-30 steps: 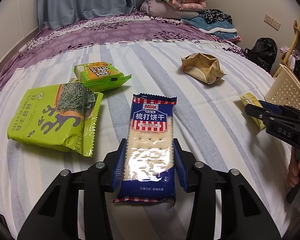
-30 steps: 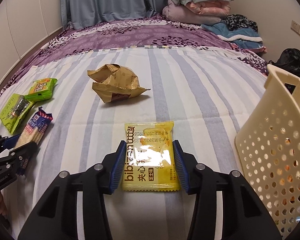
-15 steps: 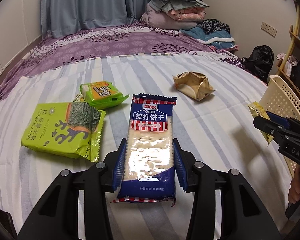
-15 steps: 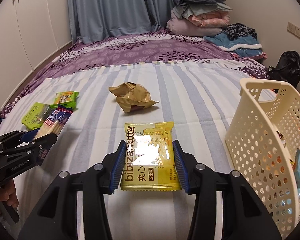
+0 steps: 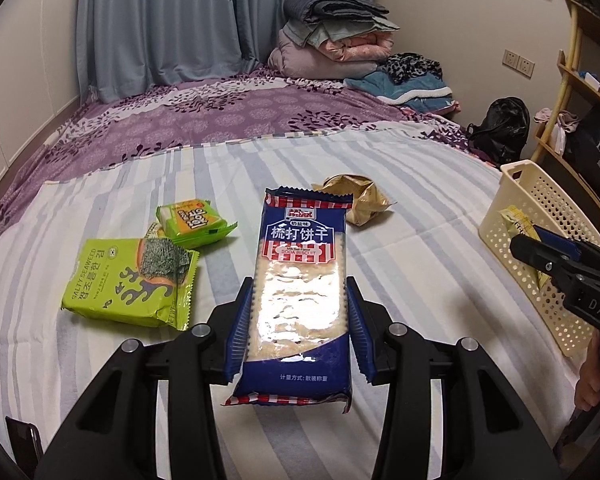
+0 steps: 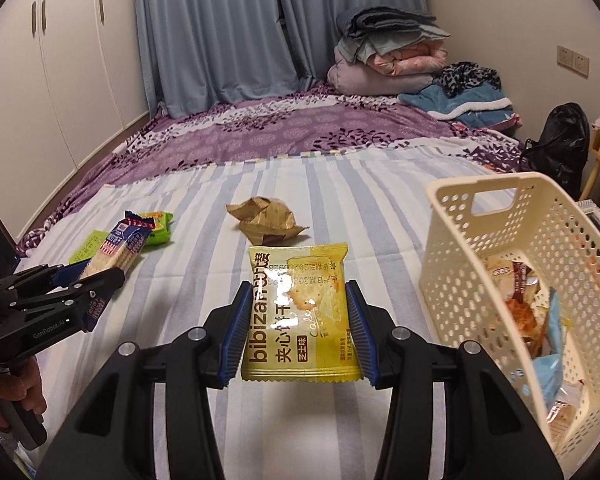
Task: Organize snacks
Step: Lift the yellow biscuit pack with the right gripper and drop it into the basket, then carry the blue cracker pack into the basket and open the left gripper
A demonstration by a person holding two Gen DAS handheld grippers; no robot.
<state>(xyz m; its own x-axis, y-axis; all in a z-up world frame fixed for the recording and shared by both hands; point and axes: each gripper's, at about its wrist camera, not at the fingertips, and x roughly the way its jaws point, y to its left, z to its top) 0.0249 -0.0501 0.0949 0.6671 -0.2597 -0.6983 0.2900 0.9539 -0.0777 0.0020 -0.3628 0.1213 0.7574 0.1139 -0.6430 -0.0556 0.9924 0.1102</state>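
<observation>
Blue-padded jaws of the left gripper [image 5: 298, 330] are clamped on the long sides of a soda biscuit pack [image 5: 300, 300], held clear above the striped bedspread [image 5: 420, 264]. A yellow bibizan cracker packet [image 6: 298, 316] is pinched the same way by the right gripper [image 6: 298, 330], just left of the cream basket [image 6: 460, 260], whose near rim stands beside it. Open bedspread is left between the seaweed pack [image 5: 128, 284], the orange-green packet [image 5: 194, 220] and the crumpled gold wrapper [image 6: 266, 220].
</observation>
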